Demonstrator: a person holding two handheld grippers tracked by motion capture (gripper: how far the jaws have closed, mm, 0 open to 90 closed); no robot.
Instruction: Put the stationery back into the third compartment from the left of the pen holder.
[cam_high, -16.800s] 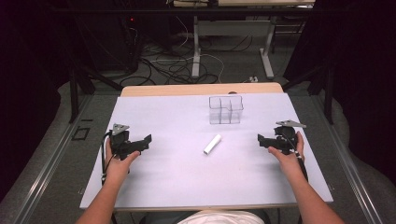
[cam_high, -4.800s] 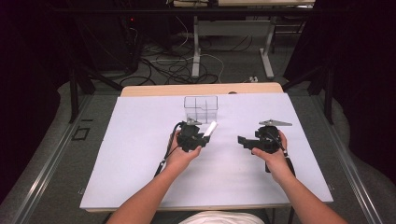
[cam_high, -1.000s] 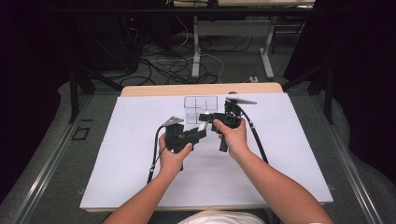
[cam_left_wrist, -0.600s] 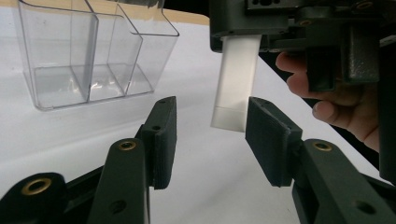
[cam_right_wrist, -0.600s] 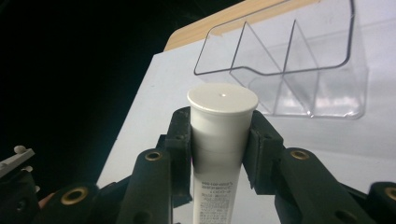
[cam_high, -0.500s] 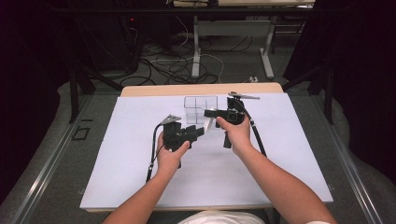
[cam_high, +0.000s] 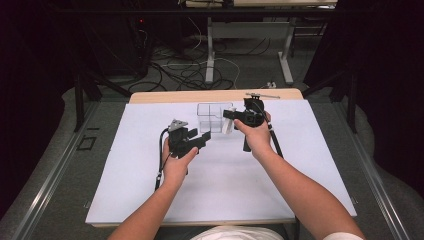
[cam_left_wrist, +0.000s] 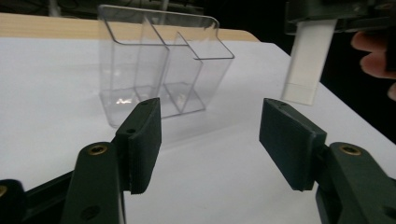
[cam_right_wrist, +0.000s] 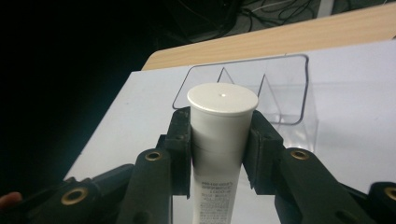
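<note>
1. Since half a second ago, my right gripper (cam_high: 231, 114) has carried the white tube (cam_high: 229, 121) a little further toward the clear divided organizer (cam_high: 214, 117); my left gripper (cam_high: 202, 140) has barely shifted.
2. Right gripper state: jaws clamped on the tube just below its flat cap (cam_right_wrist: 222, 98). In the right gripper view the tube hangs cap-up, printed body running down between the jaws.
3. Left gripper state: jaws apart, holding nothing, pointed at the organizer's near wall (cam_left_wrist: 135, 70) from just in front.
4. Tube location: in the air, at the organizer's right side as the high view shows it, above the rim level and not yet inside any compartment.
5. Step in hand, as I judge it: loading the tube upright into one compartment of the organizer.
6. Next move calls for: centring the tube's lower end (cam_left_wrist: 300, 93) over one cell, then lowering straight down before I release.
7. Obstructions: the thin dividers (cam_right_wrist: 268, 91) and rim could catch the tube's end; the light organizer may slide on the white bench (cam_high: 150, 200) cover, so my left gripper may be needed to steady it.
8. Surroundings: cables (cam_high: 185, 70) lie on the floor beyond the bench, well apart from the work.
</note>
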